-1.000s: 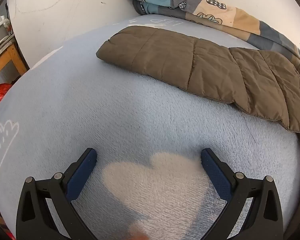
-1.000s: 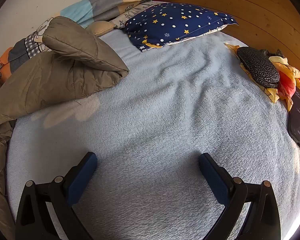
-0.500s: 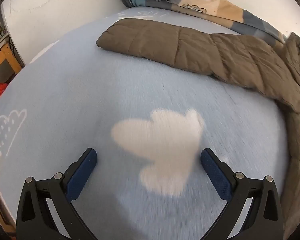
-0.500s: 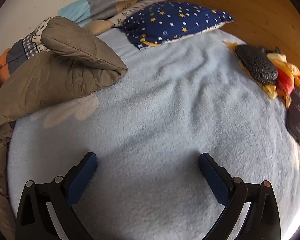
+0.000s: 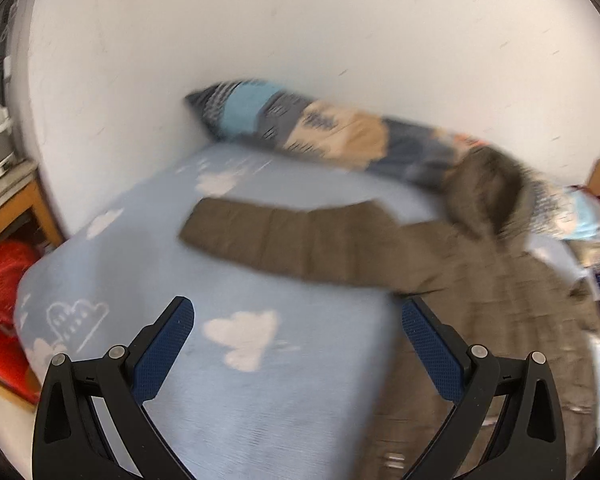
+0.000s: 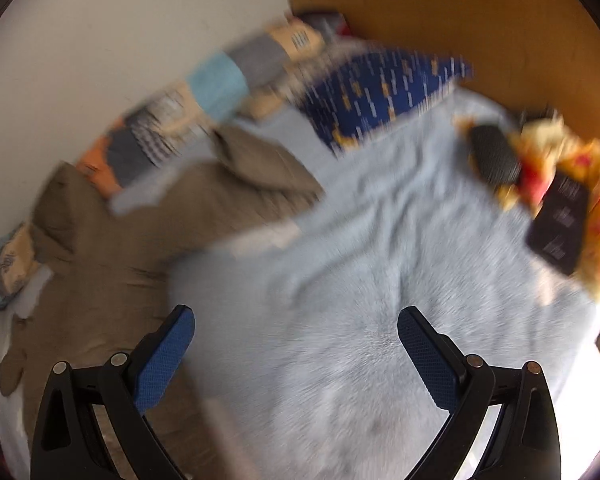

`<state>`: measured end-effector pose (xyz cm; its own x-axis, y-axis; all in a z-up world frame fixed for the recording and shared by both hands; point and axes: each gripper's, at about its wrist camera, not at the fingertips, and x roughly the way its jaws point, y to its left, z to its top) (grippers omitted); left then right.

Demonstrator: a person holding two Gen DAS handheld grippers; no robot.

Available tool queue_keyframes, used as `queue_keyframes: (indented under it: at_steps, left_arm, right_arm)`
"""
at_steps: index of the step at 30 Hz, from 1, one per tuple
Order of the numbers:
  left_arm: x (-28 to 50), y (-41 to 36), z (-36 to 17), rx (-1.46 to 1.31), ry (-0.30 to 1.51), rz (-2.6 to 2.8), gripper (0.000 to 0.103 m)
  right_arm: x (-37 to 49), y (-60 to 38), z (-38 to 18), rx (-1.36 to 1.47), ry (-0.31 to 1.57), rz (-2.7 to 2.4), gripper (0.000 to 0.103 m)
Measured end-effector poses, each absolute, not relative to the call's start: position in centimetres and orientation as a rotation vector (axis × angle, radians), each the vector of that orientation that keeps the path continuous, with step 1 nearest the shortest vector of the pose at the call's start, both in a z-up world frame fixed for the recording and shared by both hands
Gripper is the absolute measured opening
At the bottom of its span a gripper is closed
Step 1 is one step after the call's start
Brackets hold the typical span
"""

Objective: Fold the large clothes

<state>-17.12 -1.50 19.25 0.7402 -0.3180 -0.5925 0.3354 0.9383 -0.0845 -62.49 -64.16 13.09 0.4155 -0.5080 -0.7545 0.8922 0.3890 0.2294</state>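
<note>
Brown coat (image 5: 452,280) sprawls across blue cloud-print blanket (image 5: 260,380) beside white wall (image 5: 300,40).

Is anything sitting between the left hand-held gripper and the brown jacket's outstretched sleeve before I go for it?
Nothing visible. The left hand-held gripper is open over bare blue cloud-print blanket, and the brown jacket has its sleeve lying flat just ahead. The patchwork pillow lies beyond it, against the wall.

Both views motion-blurred, jacket (image 5: 440,272) btm cut off, pillow (image 6: 380,92) print unreadable
</note>
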Motion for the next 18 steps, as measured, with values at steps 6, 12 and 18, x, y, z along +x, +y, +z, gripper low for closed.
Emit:
queue_keyframes:
  at_steps: [6,12,18]
  left_arm:
    - [-23.7,-5.0,23.2,-0.004,0.588,-0.501,0.103]
    - [-31.3,-9.1,23.4,0.049,0.589,-0.630,0.103]
    - [-37.5,-11.5,22.6,0.136,0.592,-0.709,0.103]
  right_arm:
    - [-63.5,-55.7,20.0,0.657,0.446,-0.941,0.103]
    - [-62.7,-48.7,21.6,0.604,0.402,-0.911,0.103]
    - [-62.2,-45.2,20.6,0.512,0.445,-0.904,0.103]
